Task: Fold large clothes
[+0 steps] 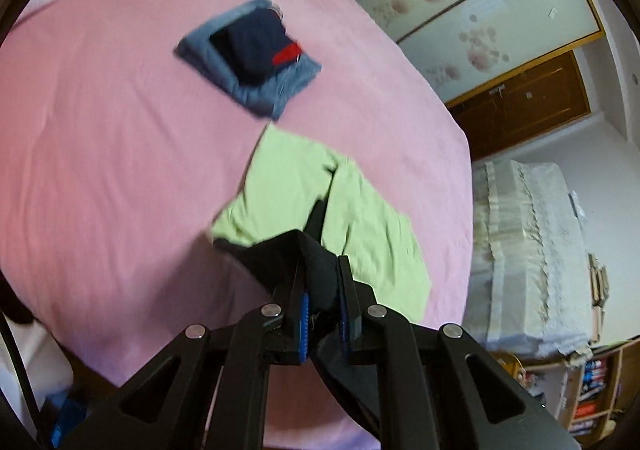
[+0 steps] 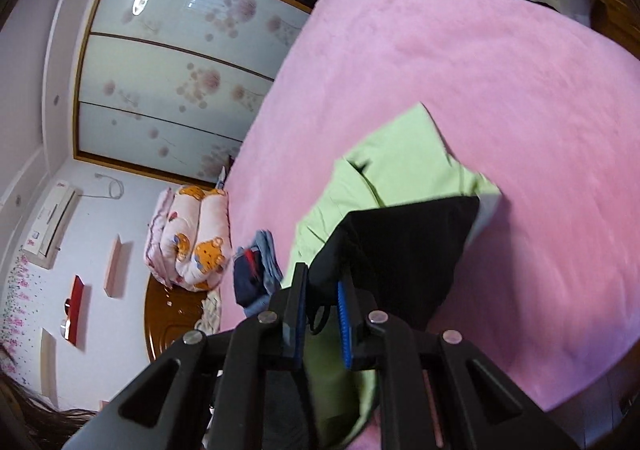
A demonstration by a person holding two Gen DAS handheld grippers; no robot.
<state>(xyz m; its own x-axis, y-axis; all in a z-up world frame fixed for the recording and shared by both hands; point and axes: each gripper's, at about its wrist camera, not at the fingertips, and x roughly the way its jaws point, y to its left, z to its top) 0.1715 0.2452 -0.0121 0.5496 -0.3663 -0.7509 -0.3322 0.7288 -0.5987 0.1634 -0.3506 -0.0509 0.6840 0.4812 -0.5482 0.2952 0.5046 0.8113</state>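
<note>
Left gripper (image 1: 322, 282) and right gripper (image 2: 323, 290) jaws clench black garment (image 2: 404, 250), stretched between them above green garment (image 1: 288, 186).

Pink bed (image 1: 100, 150), green garment (image 1: 288, 186), folded pile (image 1: 248, 58)

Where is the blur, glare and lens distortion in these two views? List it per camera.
Left wrist view: the folded denim pile and green garment are motion-smeared; the gripper's fingers stay sharp; fisheye bends the pink bedspread and wardrobe doors, where a lamp glares. Right wrist view: black cloth edges smear, lamp glare on the wardrobe, dark vignette at the corners.
</note>
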